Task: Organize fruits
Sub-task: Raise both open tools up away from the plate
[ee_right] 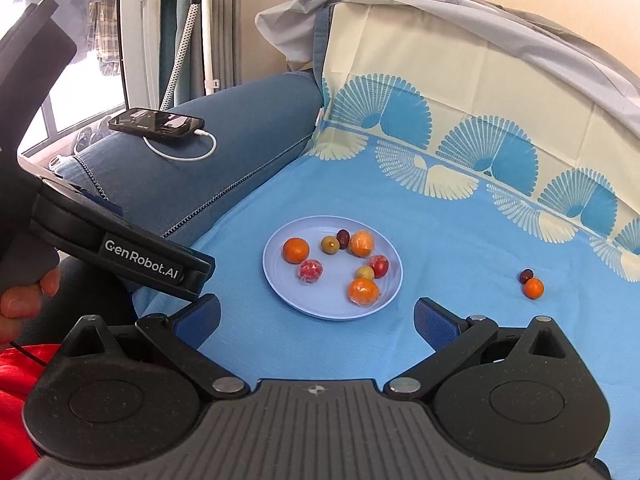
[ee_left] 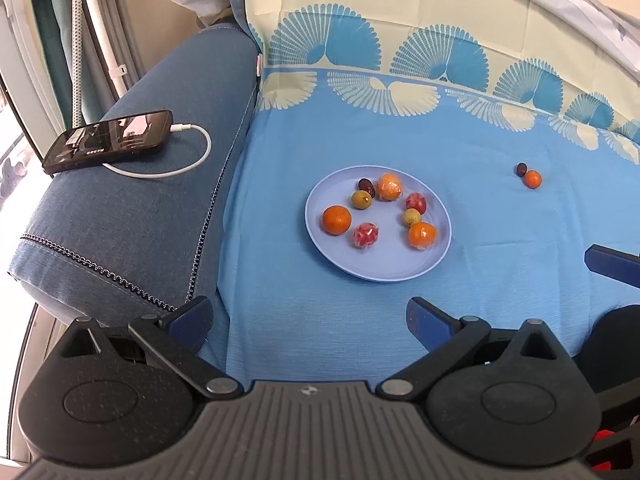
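A pale blue plate (ee_left: 380, 268) (ee_right: 288, 288) lies on the blue sofa cover and holds several small fruits: oranges (ee_left: 337, 220) (ee_right: 296, 250), wrapped red pieces (ee_left: 365, 235) (ee_right: 310, 271), green-yellow ones and a dark plum. Off the plate to the right, a small orange (ee_left: 532, 179) (ee_right: 534, 288) touches a dark plum (ee_left: 521, 169) (ee_right: 525, 275). My left gripper (ee_left: 310, 318) is open with nothing between its fingers, short of the plate. My right gripper (ee_right: 318, 320) is open too and holds nothing, just in front of the plate.
A black phone (ee_left: 108, 141) (ee_right: 157, 122) with a white cable lies on the blue sofa armrest (ee_left: 152, 216) at left. The patterned cover rises up the backrest (ee_left: 400, 20). In the right wrist view a hand (ee_right: 24, 300) holds the left tool (ee_right: 120, 256).
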Demonstrator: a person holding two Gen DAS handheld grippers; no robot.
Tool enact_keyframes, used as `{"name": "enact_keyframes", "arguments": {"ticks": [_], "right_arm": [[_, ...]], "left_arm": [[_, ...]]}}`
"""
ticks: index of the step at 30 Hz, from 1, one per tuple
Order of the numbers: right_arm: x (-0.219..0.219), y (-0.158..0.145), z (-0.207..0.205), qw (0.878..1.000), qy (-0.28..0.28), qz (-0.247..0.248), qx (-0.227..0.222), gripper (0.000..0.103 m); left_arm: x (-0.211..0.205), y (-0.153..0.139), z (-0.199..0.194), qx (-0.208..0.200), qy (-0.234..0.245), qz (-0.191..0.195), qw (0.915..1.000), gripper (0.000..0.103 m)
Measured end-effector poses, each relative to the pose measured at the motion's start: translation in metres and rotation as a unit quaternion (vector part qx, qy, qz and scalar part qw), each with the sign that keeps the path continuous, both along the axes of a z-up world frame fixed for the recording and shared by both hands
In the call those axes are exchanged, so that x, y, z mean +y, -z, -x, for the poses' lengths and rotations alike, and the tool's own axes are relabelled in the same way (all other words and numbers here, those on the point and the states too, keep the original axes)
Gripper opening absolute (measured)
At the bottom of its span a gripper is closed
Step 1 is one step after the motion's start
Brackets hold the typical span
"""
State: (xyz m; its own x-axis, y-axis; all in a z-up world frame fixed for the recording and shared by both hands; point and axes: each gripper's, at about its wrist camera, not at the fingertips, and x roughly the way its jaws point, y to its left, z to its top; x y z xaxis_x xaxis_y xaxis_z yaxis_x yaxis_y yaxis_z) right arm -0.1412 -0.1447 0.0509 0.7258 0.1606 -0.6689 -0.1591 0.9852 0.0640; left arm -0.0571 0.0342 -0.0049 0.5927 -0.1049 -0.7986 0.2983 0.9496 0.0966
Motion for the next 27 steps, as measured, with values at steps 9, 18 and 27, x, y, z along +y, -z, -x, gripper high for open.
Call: {"name": "enact_keyframes", "arguments": {"ticks": [9, 18, 27], "right_arm": [[0.0017, 0.0005, -0.0012, 1.0, 0.0, 0.001, 0.003, 0.102], [0.0013, 0.0028, -0.0036, 1.0, 0.0, 0.0, 0.011, 0.102], [-0.0002, 0.0081, -0.0078, 1.0, 0.003, -0.004, 0.02, 0.102]], "left_arm": [[0.0006, 0.0008, -0.0012, 0.003, 0.001, 0.0, 1.0, 0.103], [-0.0013, 0.0042, -0.0038, 0.008, 0.003, -0.004, 1.0, 0.103], [-0.0047, 0.0092, -0.0075, 0.014, 0.006, -0.011, 0.9998, 0.103]]}}
